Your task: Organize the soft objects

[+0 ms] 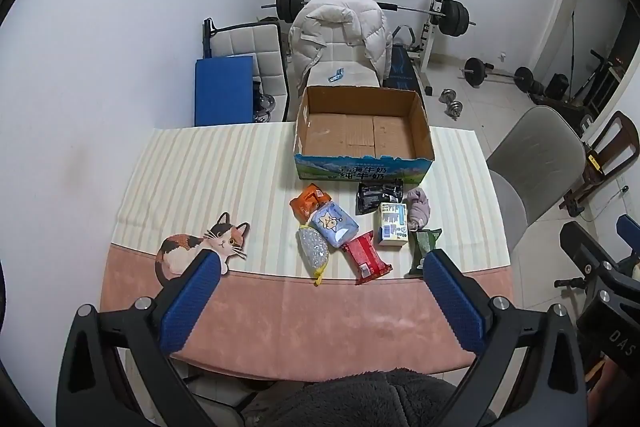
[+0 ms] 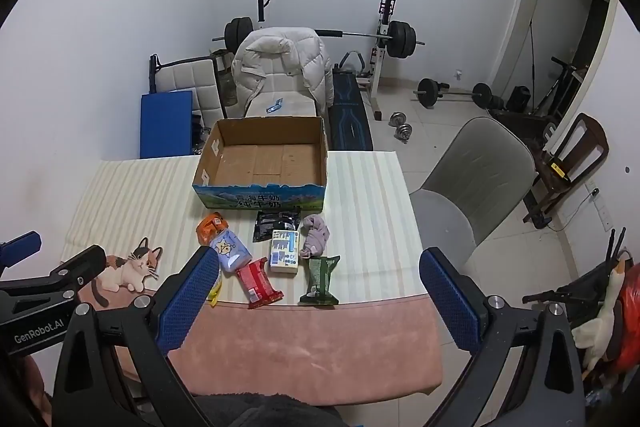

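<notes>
The left gripper [image 1: 320,287] and the right gripper [image 2: 316,287] both hang spread wide and empty above the near pink edge of the surface [image 1: 192,163]. The soft packets [image 1: 332,225] lie bunched at centre frame, just below the empty cardboard box [image 1: 362,123]. They look light and squashy; the crinkly wrappers may slip, so I'd pinch each across its plump middle. The lilac cloth [image 2: 316,235], right of the cluster, should bunch easily wherever it's taken.
</notes>
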`<state>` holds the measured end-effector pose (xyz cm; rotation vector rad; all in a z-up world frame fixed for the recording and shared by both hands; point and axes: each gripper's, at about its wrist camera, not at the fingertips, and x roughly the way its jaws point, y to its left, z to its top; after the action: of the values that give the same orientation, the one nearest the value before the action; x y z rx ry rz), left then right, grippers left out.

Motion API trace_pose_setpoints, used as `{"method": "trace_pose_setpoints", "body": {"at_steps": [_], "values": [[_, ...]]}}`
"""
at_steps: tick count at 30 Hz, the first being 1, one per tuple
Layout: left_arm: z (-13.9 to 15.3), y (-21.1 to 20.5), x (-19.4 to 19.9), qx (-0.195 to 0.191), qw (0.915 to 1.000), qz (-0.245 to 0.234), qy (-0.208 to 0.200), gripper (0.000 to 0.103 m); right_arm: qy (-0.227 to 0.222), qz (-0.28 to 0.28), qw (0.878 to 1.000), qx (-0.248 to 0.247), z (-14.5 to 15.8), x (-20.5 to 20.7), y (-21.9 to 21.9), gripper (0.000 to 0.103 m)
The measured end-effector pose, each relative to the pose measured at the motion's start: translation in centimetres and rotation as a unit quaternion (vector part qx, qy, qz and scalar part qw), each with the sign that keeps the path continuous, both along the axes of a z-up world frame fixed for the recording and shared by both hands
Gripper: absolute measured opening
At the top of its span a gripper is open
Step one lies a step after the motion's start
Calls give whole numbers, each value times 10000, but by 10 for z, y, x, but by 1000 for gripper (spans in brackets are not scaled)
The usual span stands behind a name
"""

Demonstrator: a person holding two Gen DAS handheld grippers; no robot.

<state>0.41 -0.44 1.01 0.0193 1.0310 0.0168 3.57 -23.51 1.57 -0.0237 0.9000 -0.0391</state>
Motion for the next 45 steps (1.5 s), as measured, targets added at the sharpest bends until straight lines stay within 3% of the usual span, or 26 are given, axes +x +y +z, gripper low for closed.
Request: {"method": "trace_pose_setpoints", "body": {"at_steps": [45], "values": [[0, -2, -1, -40, 10000, -40, -44, 103, -32, 15, 10000, 1, 2, 0, -1, 102]]}}
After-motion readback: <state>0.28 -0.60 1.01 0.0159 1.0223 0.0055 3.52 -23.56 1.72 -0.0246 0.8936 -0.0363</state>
